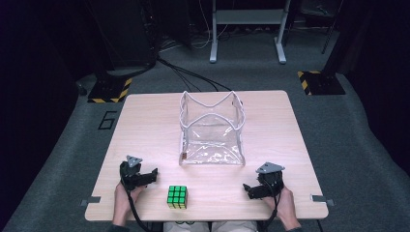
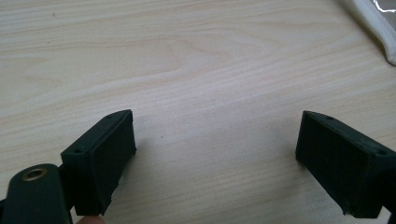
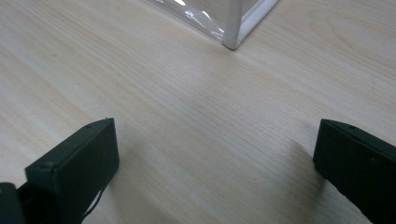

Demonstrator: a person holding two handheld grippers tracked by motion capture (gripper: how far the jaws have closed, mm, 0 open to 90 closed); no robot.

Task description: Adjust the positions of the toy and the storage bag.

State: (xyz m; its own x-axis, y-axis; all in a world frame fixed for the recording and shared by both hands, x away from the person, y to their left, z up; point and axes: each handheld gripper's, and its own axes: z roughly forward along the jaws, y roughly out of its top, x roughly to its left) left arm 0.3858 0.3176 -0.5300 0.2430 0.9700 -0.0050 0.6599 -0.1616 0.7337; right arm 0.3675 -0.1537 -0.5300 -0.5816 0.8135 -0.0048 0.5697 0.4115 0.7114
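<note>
A small colour-tiled puzzle cube with a green top face [image 1: 177, 196] sits on the near part of the pale wood-grain table [image 1: 145, 125], close to the front edge and a little left of the middle. Its top shows a three-by-three grid of green tiles; the side facing the camera looks yellow, though that face is too small to read with certainty.

Just to the cube's left, but apart from it, the black left gripper [image 1: 146, 177] rests low on the table in the person's left hand [image 1: 126, 199]. In the left gripper view its jaws stand wide apart with bare wood between them and nothing held.

Well to the cube's right, the black right gripper [image 1: 252, 190] lies near the front edge in the person's right hand [image 1: 285, 203]. In the right gripper view its jaws are likewise spread wide over bare table, with nothing between them.

Beyond the cube, at the centre of the table, stands a clear soft plastic bag with white piping along its edges [image 1: 212, 128], upright with its mouth open at the top. A white-edged corner of it [image 3: 236, 35] appears ahead of the right gripper's jaws, and a strip of its edge [image 2: 373, 28] at the upper right of the left gripper view.

The table stands on grey carpet [image 1: 58, 159].
</note>
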